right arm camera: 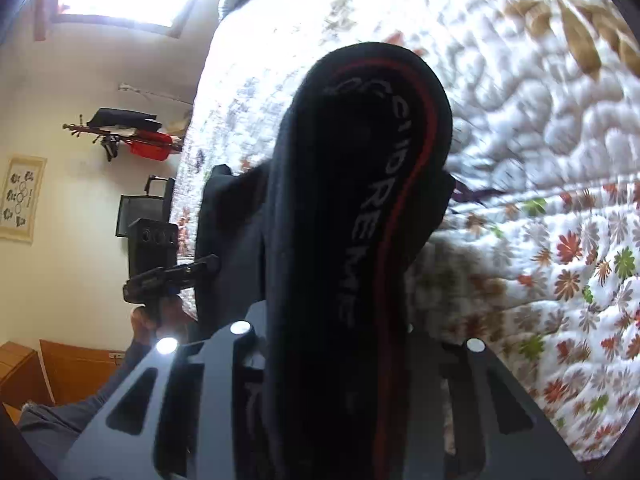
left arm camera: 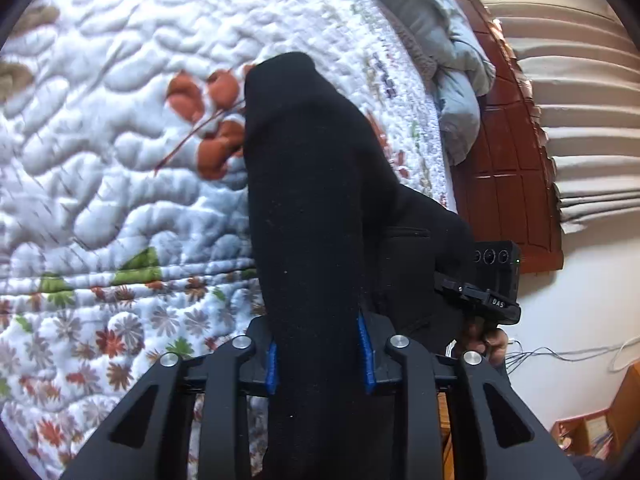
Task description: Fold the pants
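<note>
Above the quilted bed (left arm camera: pixel 120 128), I hold the black pants (left arm camera: pixel 304 200) lifted clear, my left gripper (left arm camera: pixel 320 354) clamped on one bunch and my right gripper (right arm camera: pixel 336 344) seemingly pinching the waistband, likely to let them hang straight. Toward 6 o'clock the fabric hides the right fingertips and leaves the frame.

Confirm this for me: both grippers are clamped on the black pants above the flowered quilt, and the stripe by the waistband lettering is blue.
Not quite. The stripe beside the lettering is red, not blue, as the right wrist view shows. The rest holds: the left gripper and right gripper are each shut on the black pants above the flowered quilt.
</note>
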Action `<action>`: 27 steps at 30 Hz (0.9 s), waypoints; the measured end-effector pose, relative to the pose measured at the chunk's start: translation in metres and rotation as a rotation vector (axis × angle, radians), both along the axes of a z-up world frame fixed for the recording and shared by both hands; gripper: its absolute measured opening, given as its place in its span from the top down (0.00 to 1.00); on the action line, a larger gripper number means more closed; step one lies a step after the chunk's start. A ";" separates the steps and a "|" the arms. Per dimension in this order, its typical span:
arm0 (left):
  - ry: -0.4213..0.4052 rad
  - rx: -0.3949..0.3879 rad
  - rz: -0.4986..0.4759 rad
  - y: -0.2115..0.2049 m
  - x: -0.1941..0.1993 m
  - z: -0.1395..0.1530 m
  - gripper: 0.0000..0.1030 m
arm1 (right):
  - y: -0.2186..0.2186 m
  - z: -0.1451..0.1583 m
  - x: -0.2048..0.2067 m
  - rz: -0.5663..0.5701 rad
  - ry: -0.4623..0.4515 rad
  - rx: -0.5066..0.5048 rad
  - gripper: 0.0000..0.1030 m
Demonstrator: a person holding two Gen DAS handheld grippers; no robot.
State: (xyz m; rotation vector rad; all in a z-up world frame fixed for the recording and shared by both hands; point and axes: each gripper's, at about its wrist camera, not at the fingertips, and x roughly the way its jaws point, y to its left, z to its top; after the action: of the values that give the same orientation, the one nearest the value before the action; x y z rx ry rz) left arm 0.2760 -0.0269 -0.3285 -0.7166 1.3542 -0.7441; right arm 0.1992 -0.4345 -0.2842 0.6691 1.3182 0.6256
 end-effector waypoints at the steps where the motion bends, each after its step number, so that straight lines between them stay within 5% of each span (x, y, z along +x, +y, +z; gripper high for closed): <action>1: -0.009 0.001 0.004 0.002 0.000 0.004 0.72 | 0.004 0.005 -0.001 0.004 -0.008 -0.004 0.71; 8: -0.094 0.003 0.065 0.049 0.000 0.041 0.72 | 0.042 0.042 0.010 0.058 -0.077 -0.003 0.71; 17: -0.178 0.071 0.200 0.161 0.062 0.082 0.72 | 0.151 0.072 0.105 0.129 -0.170 0.000 0.71; 22: -0.180 0.093 0.260 0.219 0.117 0.083 0.72 | 0.217 0.064 0.174 0.159 -0.173 0.017 0.71; 27: -0.122 0.100 0.319 0.278 0.167 0.050 0.72 | 0.273 0.035 0.232 0.180 -0.136 0.020 0.71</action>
State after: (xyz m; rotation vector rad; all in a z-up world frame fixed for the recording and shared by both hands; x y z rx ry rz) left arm 0.4427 0.2514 -0.2780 -0.7723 1.1243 -0.4548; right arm 0.4310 -0.1616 -0.2488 0.5179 1.2549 0.8171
